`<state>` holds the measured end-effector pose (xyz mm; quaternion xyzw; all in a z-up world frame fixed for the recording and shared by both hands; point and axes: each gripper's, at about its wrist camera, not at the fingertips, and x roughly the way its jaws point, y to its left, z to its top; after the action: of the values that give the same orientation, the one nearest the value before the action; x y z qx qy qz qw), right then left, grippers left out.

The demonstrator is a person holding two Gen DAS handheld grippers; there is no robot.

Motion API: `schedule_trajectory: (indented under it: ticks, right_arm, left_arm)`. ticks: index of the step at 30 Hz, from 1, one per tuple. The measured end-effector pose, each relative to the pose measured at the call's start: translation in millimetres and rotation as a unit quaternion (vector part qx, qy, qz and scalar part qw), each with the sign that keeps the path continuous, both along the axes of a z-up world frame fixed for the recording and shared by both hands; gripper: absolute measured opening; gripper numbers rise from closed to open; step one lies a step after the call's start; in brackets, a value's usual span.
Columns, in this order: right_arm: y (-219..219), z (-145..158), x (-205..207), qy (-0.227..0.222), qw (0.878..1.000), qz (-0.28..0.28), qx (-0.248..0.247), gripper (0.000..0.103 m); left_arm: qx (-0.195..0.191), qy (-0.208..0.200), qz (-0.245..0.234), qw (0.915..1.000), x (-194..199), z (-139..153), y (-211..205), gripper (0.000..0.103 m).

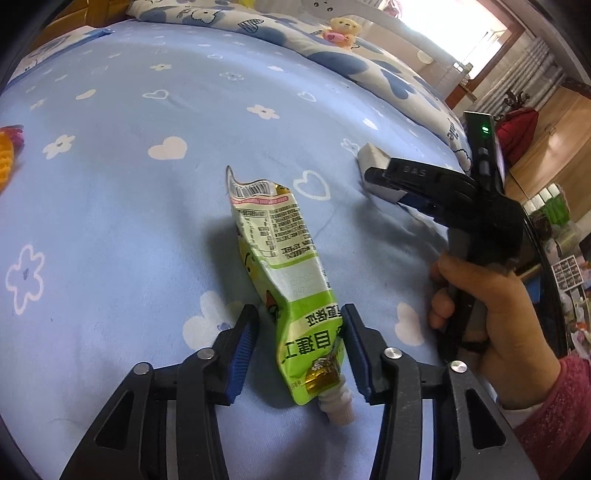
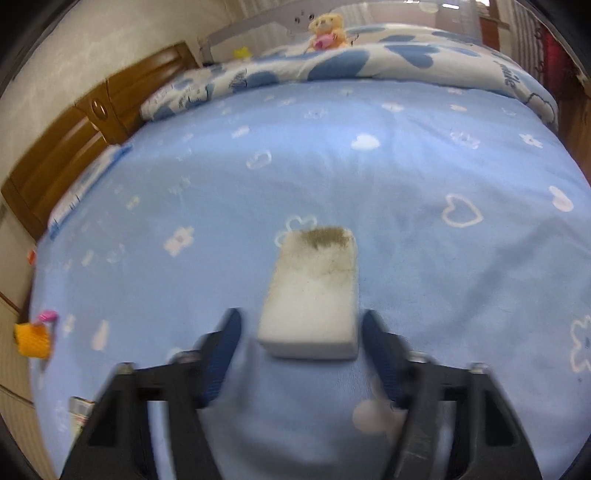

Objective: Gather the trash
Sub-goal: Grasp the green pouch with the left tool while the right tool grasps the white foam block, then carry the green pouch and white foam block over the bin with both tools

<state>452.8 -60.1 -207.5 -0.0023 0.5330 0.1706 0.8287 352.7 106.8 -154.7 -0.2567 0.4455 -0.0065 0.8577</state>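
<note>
A crumpled green and white drink pouch (image 1: pixel 280 251) with a white spout lies on the blue bed sheet (image 1: pixel 110 221). My left gripper (image 1: pixel 300 314) straddles its lower end. The right finger touches the pouch's edge, while the left finger stands clear of it, so the gripper is open. A soiled white sponge block (image 2: pixel 314 288) lies on the sheet between the fingers of my right gripper (image 2: pixel 301 315). A gap shows at that gripper's left finger, so it is open too. The left wrist view shows the right gripper (image 1: pixel 380 181) over the sponge (image 1: pixel 371 155), held by a person's hand (image 1: pixel 498 314).
A blue and white duvet (image 1: pixel 388 74) with a teddy bear (image 2: pixel 327 27) on it lies along the far side of the bed. A yellow toy (image 2: pixel 33 339) sits near the left edge and a wooden headboard (image 2: pixel 74 140) stands beyond. A small packet (image 2: pixel 79 413) lies at the lower left.
</note>
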Motion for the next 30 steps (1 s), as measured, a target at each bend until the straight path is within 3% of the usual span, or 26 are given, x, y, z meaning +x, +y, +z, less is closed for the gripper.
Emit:
schedule_trajectory:
  ticks: [5, 16, 30]
  right_arm:
    - [-19, 22, -26, -0.011, 0.999, -0.004, 0.043, 0.047]
    - [-107, 78, -150, -0.016, 0.992, -0.052, 0.11, 0.047]
    - [-191, 142, -268, -0.065, 0.984, -0.118, 0.117, 0.047]
  left_arm:
    - [-0.001, -0.006, -0.012, 0.9999, -3, 5, -7, 0.029]
    - [-0.006, 0.007, -0.069, 0.9976, -39, 41, -31, 0.027]
    - [0.016, -0.018, -0.194, 0.9807, -102, 79, -112, 0.027]
